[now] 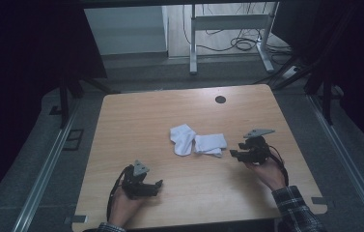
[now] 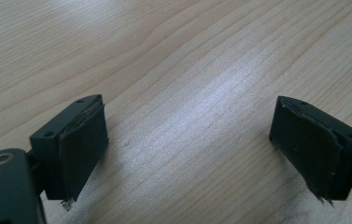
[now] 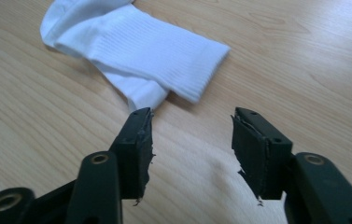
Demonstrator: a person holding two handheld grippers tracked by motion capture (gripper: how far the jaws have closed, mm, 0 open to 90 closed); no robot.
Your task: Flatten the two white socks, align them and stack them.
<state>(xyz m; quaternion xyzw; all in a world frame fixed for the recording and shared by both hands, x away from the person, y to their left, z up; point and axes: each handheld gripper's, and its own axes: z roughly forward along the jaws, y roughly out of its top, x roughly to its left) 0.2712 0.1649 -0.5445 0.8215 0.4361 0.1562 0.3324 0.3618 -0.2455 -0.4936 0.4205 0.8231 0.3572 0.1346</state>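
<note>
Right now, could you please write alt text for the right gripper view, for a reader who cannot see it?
A folded white sock lies on a light wooden table, just beyond the right tool. Its two black jaws rise from the bottom edge and stand apart with nothing but bare wood between them; one jaw tip is close to the sock's near corner.

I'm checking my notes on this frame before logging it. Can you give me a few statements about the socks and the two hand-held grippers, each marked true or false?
1. Two white socks lie near the middle of the table. True.
2. The right hand-held gripper is clamped on a sock. False: its jaws stand apart with bare wood between them, just short of the sock.
3. The left hand-held gripper is open over bare wood. True.
4. The socks are black. False: they are white.
5. The left hand-held gripper is touching the socks. False: it sits apart, nearer the table's front edge.
</note>
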